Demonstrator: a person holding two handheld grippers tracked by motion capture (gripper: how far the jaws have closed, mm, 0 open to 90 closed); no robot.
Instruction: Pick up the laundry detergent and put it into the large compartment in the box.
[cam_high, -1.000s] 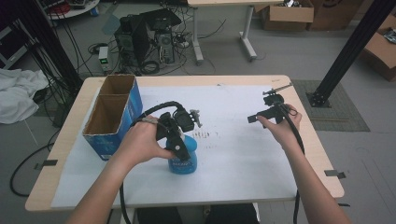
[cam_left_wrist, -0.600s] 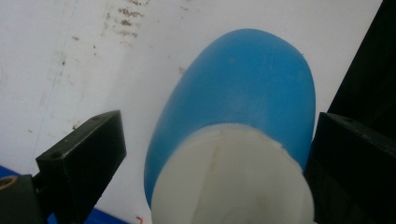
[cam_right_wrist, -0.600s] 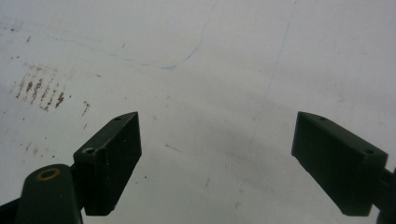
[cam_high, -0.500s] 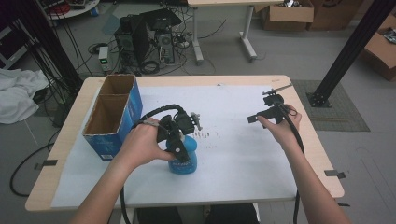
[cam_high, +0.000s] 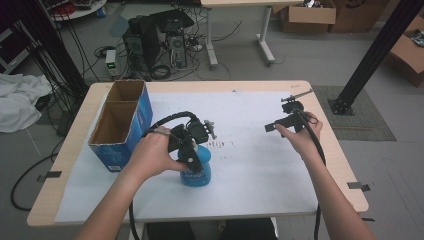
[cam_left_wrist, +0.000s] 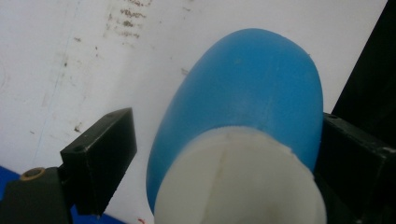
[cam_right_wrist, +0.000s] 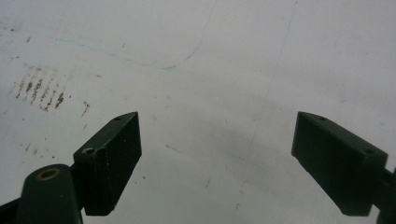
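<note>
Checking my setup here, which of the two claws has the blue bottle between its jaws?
The left claw: its jaws straddle the blue bottle, one touching it, the other just off. The right claw is open over bare white paper.

The surface (cam_high: 260, 165) is seen from above, facing forward; each gripper view is pressed close over it, the brown smudges (cam_right_wrist: 39, 93) shared at centre frame.

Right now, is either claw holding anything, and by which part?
Nothing is clamped. The left claw straddles the blue bottle just below its white cap, one jaw still clear. The right claw is open.
</note>
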